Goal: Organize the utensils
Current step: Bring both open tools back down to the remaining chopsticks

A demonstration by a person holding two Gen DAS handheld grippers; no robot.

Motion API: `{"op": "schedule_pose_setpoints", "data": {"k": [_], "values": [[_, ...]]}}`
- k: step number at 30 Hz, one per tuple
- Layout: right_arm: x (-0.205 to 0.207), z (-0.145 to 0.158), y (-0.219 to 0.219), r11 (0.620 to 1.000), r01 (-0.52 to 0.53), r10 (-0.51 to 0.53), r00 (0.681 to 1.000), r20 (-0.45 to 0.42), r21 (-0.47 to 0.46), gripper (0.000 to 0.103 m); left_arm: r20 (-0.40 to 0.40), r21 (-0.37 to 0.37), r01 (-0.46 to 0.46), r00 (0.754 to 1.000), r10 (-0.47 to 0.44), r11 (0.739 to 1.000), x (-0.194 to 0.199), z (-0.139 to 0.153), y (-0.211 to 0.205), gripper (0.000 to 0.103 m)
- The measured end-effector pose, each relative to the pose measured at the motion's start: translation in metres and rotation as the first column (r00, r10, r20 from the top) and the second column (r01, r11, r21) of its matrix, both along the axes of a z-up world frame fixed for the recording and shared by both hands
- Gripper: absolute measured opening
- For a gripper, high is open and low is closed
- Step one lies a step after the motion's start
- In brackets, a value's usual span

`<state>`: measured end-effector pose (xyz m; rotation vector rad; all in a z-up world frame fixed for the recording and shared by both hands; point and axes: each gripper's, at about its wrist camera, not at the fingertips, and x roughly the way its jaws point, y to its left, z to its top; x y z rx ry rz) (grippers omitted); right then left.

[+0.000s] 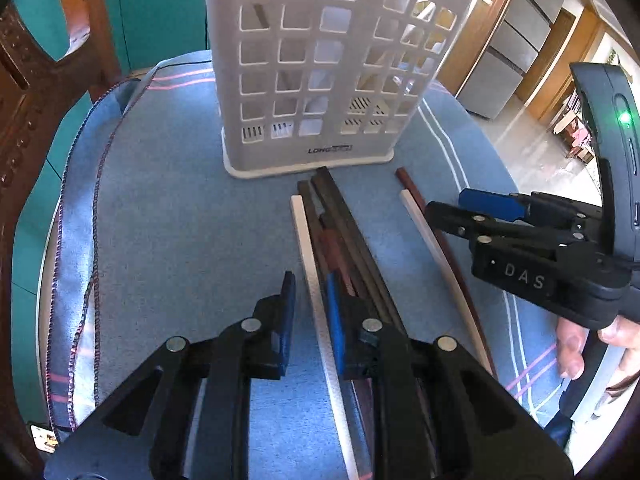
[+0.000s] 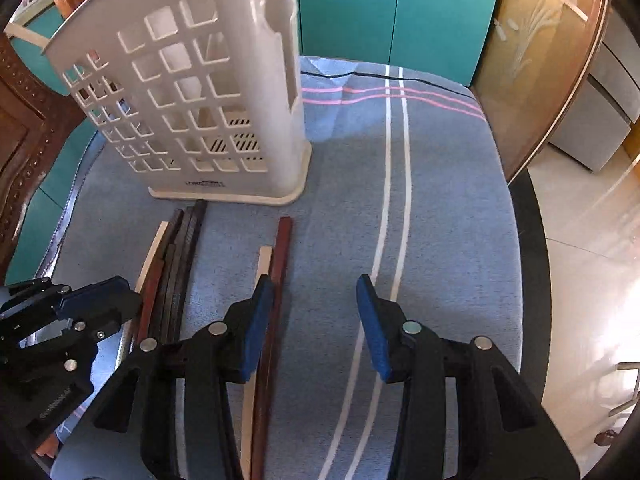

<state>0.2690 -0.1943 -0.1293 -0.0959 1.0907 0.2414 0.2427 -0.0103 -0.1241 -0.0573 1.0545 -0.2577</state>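
A white plastic utensil holder (image 1: 312,60) (image 2: 192,100) with square holes stands upright on the blue cloth. In front of it lies a bundle of dark and reddish chopsticks (image 1: 344,232) (image 2: 180,264) with a white chopstick (image 1: 308,248) along its left side. My left gripper (image 1: 311,312) is low over them. Its jaws stand narrowly apart with the white chopstick between them, close to the right pad and not pinched. Further right lie a white and a red-brown chopstick (image 1: 432,240) (image 2: 280,248). My right gripper (image 2: 314,320) (image 1: 460,210) is open, its left finger over that pair.
A blue cloth (image 2: 440,200) with pink and white stripes covers the round table. A carved wooden chair (image 1: 24,120) stands at the left, and teal cabinet doors (image 2: 400,12) are behind. A hand (image 1: 572,344) holds the right gripper. Floor and steel drawers (image 1: 516,40) lie beyond the table's right edge.
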Motion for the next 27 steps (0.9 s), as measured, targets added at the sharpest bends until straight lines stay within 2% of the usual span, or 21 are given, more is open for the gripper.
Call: {"op": "schedule_pose_setpoints", "data": {"k": [1,3,5,9,13,19,24,25,27], "values": [[0.001,0.0,0.001,1.0,0.001,-0.001,1.0,-0.001,-0.002,0.043,-0.001,0.009,-0.014,1.0,0.014,1.0,0.002,-0.001,0.0,0.017],[0.001,0.0,-0.001,1.0,0.006,-0.006,1.0,-0.006,0.001,0.043,-0.008,0.005,-0.028,1.0,0.028,1.0,0.0,-0.001,0.01,0.025],[-0.003,0.002,0.002,1.0,0.012,-0.012,1.0,-0.005,-0.005,0.043,-0.012,-0.001,-0.032,0.999,0.032,0.999,0.0,-0.001,0.012,0.026],[0.002,-0.003,-0.004,0.997,0.045,-0.046,0.999,-0.009,-0.069,0.043,-0.003,0.032,-0.038,0.999,0.038,0.999,-0.001,-0.001,0.012,0.028],[0.001,0.001,-0.007,0.999,0.042,-0.042,0.999,0.01,-0.035,0.043,0.003,0.064,-0.068,0.998,0.068,0.996,-0.003,0.001,0.018,0.028],[0.004,0.007,0.002,0.999,0.025,-0.027,0.997,0.07,0.039,0.043,-0.003,0.073,-0.06,0.998,0.06,0.996,-0.003,-0.001,0.015,0.028],[0.024,-0.005,0.015,0.998,0.04,-0.041,0.998,0.043,0.043,0.043,-0.002,0.07,-0.053,0.999,0.053,0.996,-0.002,-0.002,0.018,0.028],[0.029,-0.005,0.013,0.999,0.044,-0.045,0.998,0.042,0.023,0.042,-0.005,0.062,-0.055,0.998,0.056,0.997,-0.001,-0.001,0.02,0.028],[0.029,-0.004,0.012,0.999,0.031,-0.03,0.999,0.044,-0.02,0.022,-0.008,0.059,-0.065,0.998,0.066,0.996,-0.001,-0.002,0.024,0.027]]}}
